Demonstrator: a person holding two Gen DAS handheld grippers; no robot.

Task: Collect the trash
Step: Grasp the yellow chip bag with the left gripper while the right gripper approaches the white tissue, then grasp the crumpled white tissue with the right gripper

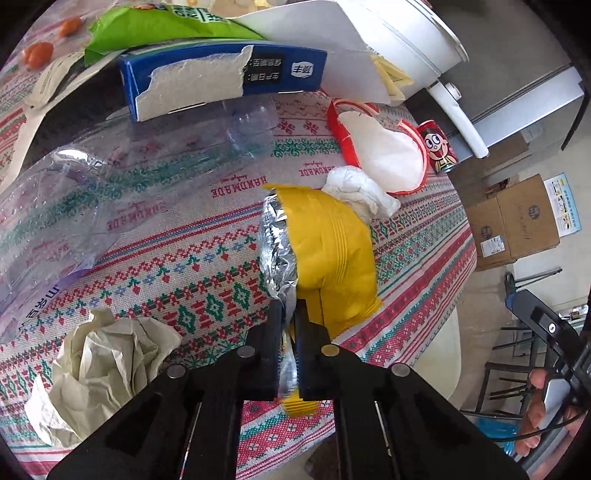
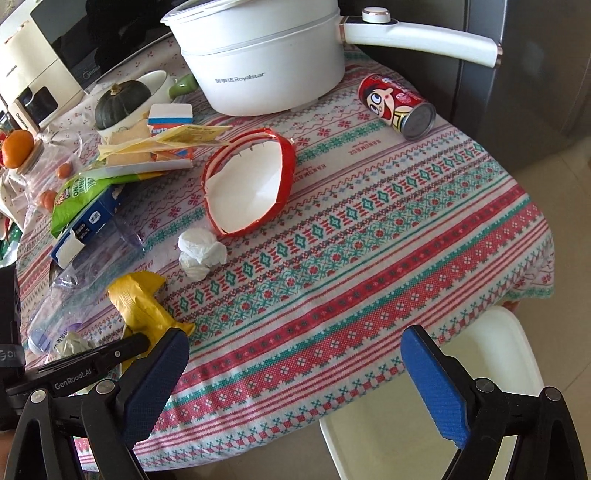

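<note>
My left gripper (image 1: 290,317) is shut on the near edge of a yellow snack wrapper (image 1: 328,251) with a silver foil lining, which lies on the patterned tablecloth (image 1: 192,266). The right wrist view shows the same wrapper (image 2: 142,302) at lower left, with the left gripper's black finger on it. My right gripper (image 2: 293,336) stands wide open over the table's near edge, its blue pads holding nothing. Other trash: a white tissue ball (image 2: 201,253), a torn red paper bowl (image 2: 247,184), a red drink can (image 2: 399,107) on its side, a crushed clear bottle (image 1: 55,206) and crumpled beige paper (image 1: 99,369).
A torn blue carton (image 1: 221,81) and a green bag (image 1: 162,26) are piled at the far side. A white electric pot (image 2: 266,62) with a long handle stands at the back. A white chair seat (image 2: 443,387) sits below the table's edge. Cardboard boxes (image 1: 517,221) stand on the floor.
</note>
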